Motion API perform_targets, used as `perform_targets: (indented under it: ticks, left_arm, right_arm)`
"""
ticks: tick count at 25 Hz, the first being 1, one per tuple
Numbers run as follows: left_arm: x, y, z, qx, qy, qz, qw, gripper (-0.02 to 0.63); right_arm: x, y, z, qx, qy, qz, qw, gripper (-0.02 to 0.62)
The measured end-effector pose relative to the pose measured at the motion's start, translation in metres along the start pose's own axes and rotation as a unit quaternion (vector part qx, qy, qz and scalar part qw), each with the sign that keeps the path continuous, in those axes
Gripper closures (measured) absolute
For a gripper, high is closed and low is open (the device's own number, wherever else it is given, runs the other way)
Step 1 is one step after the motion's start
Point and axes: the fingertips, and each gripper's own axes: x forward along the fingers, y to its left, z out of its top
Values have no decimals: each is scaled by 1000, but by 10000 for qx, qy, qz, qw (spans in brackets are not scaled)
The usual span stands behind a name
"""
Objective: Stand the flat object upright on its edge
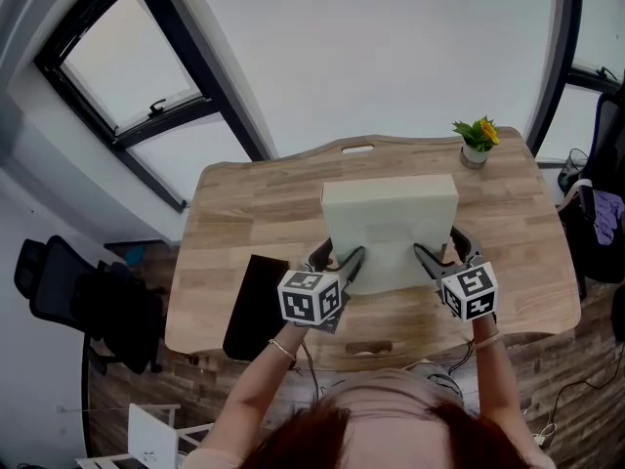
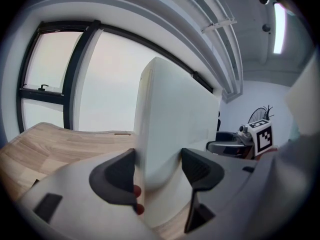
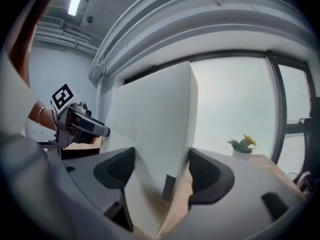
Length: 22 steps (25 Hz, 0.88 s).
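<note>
Cream-white slab (image 1: 391, 228) was seen from the head view at the middle of a wooden desk (image 1: 244, 213), raised steeply with its broad face turned toward the person. It was flanked at its near corners by the left gripper (image 1: 337, 259) and the right gripper (image 1: 441, 250). A black flat item (image 1: 256, 306) lay on the desk to the left, just beside the left gripper. A small potted plant (image 1: 477, 140) stood at the far right corner, well apart from the slab.

In the left gripper view, the slab (image 2: 170, 124) rose nearly upright between the two dark pads. Both pads were pressed against its opposite faces, so a firm hold was shown. The desk top (image 2: 60, 139) was visible to the left.

In the right gripper view, the slab (image 3: 155, 129) was likewise clamped across its thickness, the jaws being spread wide with a pad against each side. The plant (image 3: 242, 145) was seen beyond, to the right. Whether the lower edge rested on the desk could not be made out.
</note>
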Motion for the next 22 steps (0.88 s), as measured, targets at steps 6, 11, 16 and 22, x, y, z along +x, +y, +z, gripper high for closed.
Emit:
perform_targets:
  ticks: [6,11,16,22]
  left_arm:
    - [2,3,2,124,-39,73,9999,331]
    - [4,3,3,314,-109,150,9993,331]
    - [5,6,0,340,-116,243,9991,331]
    - [5,8,-3,455,-131,318,9984,331]
  right_arm:
    - [3,-1,1,-81,-39,-43,10000,262]
    - [5,-3,1,-175,-68,-116,9998,265]
    - [7,-3,-1,-285,-28,-147,9995,268]
    - [9,-1,-4,-280,17,-138,9995,272]
